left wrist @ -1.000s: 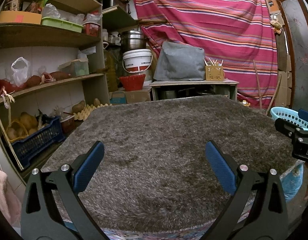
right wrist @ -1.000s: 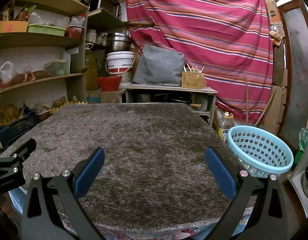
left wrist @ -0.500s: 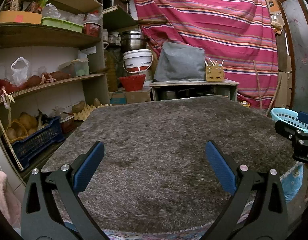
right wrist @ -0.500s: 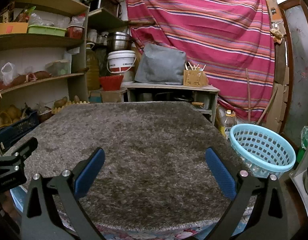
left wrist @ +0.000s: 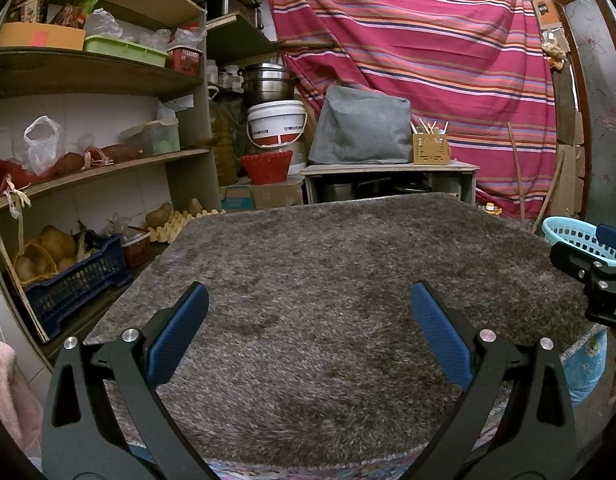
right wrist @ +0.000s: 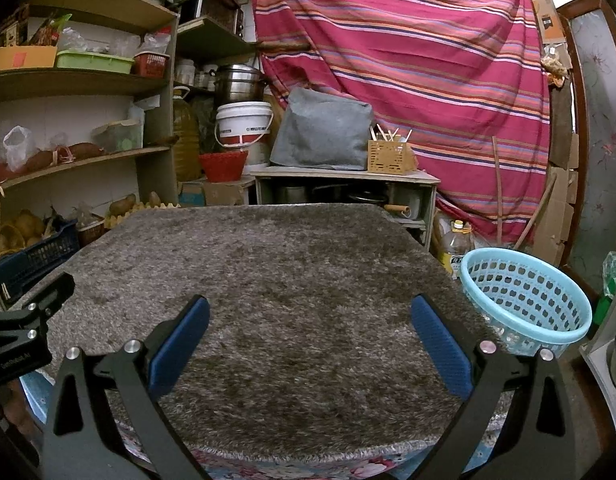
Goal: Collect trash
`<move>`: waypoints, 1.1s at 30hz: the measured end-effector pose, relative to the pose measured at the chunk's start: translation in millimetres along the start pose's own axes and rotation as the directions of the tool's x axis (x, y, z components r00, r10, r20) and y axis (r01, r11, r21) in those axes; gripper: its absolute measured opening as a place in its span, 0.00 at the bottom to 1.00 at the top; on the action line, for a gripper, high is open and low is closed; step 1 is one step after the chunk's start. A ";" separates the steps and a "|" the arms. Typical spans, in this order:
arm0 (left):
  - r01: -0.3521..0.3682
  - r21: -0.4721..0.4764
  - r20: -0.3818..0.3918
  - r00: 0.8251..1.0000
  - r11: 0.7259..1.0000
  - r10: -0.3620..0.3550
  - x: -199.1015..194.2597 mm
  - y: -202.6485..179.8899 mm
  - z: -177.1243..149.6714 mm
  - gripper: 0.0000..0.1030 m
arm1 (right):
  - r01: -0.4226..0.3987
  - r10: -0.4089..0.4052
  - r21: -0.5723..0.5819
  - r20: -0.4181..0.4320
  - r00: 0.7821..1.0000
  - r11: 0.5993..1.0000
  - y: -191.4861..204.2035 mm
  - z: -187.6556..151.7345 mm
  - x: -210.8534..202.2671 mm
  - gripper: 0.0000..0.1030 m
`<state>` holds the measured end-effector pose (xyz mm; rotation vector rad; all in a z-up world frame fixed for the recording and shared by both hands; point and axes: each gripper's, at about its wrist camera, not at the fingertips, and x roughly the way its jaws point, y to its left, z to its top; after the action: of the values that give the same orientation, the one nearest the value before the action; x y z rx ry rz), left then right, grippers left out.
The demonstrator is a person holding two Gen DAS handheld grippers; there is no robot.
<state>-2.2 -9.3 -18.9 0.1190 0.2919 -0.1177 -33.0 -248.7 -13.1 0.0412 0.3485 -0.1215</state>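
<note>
Both grippers, left gripper (left wrist: 308, 332) and right gripper (right wrist: 308, 332), hold blue ribbed fingers (right wrist: 438, 344) wide apart, empty, above the shaggy grey-brown bench (right wrist: 268, 280); a perforated round plastic basket (right wrist: 524, 300) sits beside its right edge.

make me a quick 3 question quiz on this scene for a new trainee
1. True or false: the left gripper is shut on a piece of trash.
2. Which side of the grey shaggy rug is the light blue basket on, by the right wrist view? A) left B) right C) on top of it
3. Fill in: the right gripper hovers over the rug with its jaws ____.

Key
1. False. Its jaws stand wide apart with nothing between them.
2. B. The basket sits off the rug's right edge.
3. Open. No trash shows on the rug in either view.
</note>
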 end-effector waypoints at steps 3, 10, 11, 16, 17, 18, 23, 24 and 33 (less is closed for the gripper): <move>-0.001 0.000 0.001 1.000 1.000 0.001 -0.5 0.8 0.6 0.95 | -0.001 0.001 0.000 -0.001 1.000 1.000 0.1 -0.2 0.1 0.96; -0.001 0.003 0.000 1.000 1.000 0.001 -0.7 0.5 1.0 0.95 | 0.001 -0.001 0.001 -0.002 1.000 1.000 -0.4 -0.6 0.4 0.96; -0.002 0.003 0.000 1.000 1.000 0.002 -1.8 0.2 1.4 0.95 | 0.000 0.000 0.002 -0.004 1.000 1.000 -0.1 0.2 0.6 0.96; -0.001 0.004 0.001 1.000 1.000 0.001 -2.2 1.7 2.6 0.95 | 0.001 -0.001 0.002 -0.002 1.000 1.000 0.2 1.7 0.2 0.96; -0.002 0.005 0.001 1.000 1.000 0.002 -2.1 1.7 2.5 0.95 | 0.001 -0.001 0.003 -0.004 1.000 1.000 0.3 1.7 0.1 0.96; -0.002 0.005 0.002 1.000 1.000 0.002 -2.1 1.9 2.6 0.95 | 0.001 -0.001 0.004 -0.004 1.000 1.000 0.4 1.7 0.0 0.96; 0.000 0.006 -0.001 1.000 1.000 0.000 -1.7 2.4 3.0 0.95 | 0.003 -0.003 0.007 0.001 1.000 1.000 -0.1 3.2 -0.9 0.96; 0.000 0.007 -0.002 1.000 1.000 0.000 -2.1 1.6 3.0 0.95 | 0.002 -0.002 0.008 0.000 1.000 1.000 0.2 3.4 -0.5 0.96; 0.000 0.004 -0.001 1.000 1.000 0.000 -1.9 1.6 3.1 0.95 | 0.003 -0.003 0.008 0.003 1.000 1.000 -0.3 3.2 -0.3 0.96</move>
<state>-2.9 -7.9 -15.2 0.1228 0.2929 -0.1185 -32.3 -249.2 -10.0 0.0484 0.3452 -0.1264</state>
